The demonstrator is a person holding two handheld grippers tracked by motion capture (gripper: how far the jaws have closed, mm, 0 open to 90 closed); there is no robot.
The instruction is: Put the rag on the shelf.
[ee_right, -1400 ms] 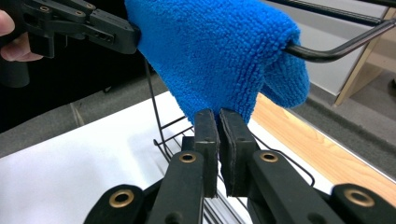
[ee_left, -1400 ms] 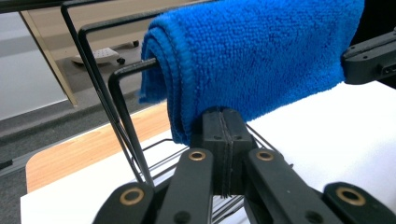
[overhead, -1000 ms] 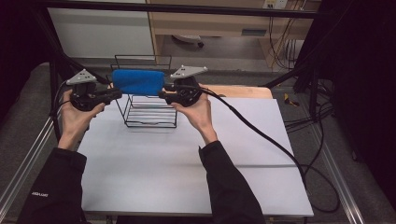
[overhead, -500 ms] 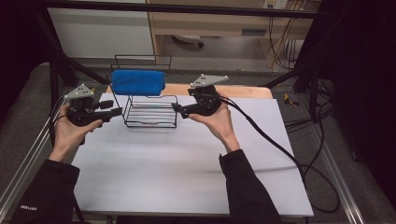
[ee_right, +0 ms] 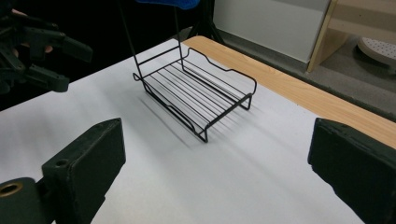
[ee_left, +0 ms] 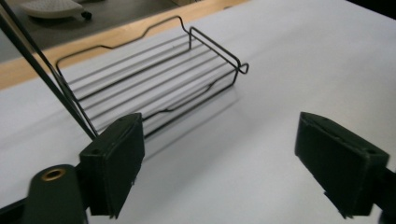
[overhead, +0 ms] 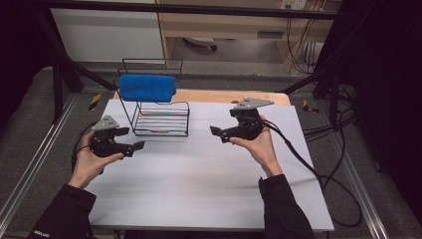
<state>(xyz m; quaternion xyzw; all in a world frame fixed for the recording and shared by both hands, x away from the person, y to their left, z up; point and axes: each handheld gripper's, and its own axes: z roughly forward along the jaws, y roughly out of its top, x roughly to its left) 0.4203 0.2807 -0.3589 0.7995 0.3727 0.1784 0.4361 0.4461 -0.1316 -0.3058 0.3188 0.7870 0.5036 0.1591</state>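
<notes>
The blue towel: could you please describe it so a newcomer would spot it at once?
Start at the white table and find the black wire rack near its far left edge. The blue towel hangs folded over the rack's top bar. It is the only soft, brightly coloured thing there.

A blue towel (overhead: 147,87) hangs folded over the top bar of a black wire rack (overhead: 161,119) standing on the white table

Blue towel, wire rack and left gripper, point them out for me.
Blue towel (overhead: 147,87), high view, middle of its front.
Wire rack (overhead: 161,123), high view, bottom shelf.
Left gripper (overhead: 139,146), high view, between its open fingertips.
</notes>
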